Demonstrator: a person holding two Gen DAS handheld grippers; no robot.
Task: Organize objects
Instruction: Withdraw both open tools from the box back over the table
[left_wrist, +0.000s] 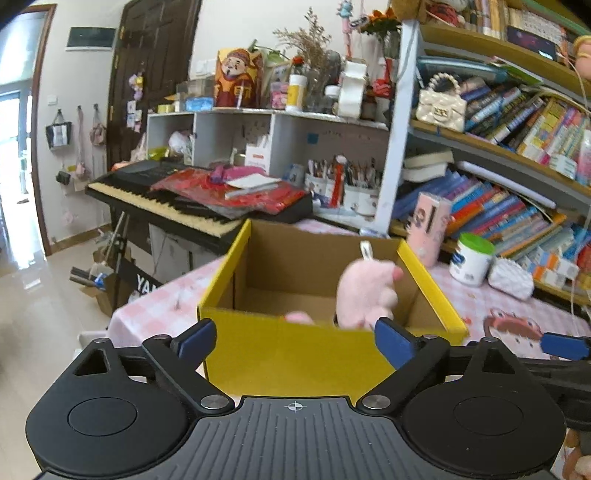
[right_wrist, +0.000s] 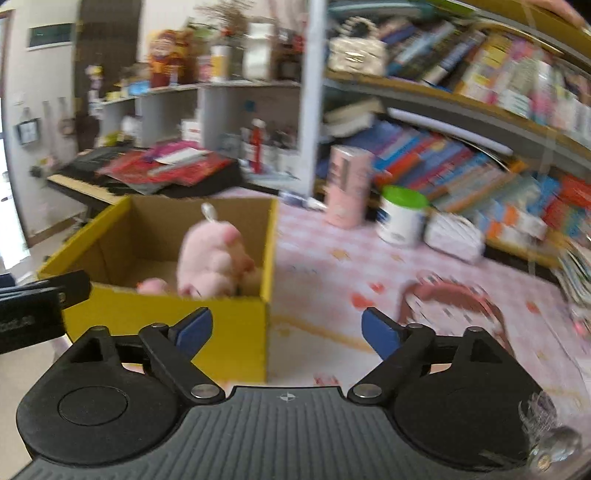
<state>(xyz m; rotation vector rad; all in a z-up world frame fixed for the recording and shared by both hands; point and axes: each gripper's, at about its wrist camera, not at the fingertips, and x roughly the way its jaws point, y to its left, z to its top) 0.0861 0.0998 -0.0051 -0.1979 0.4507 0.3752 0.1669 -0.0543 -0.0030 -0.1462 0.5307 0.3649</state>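
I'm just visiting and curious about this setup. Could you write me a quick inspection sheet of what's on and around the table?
Surface: pink checked tablecloth with cartoon prints.
Job's things: pink plush toy inside the yellow cardboard box.
Clutter: pink carton, green-lidded tub, white quilted pouch.
Tools: left tool open and empty facing the box; right tool open and empty at the box's corner.
Cables: nothing seen.
Surroundings: keyboard, crowded bookshelf, dark door.

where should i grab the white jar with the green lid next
Judging from both views, take the white jar around its round body below the green lid, coming from the front: it stands upright, with a pink box on its left, a white pouch on its right and books behind.
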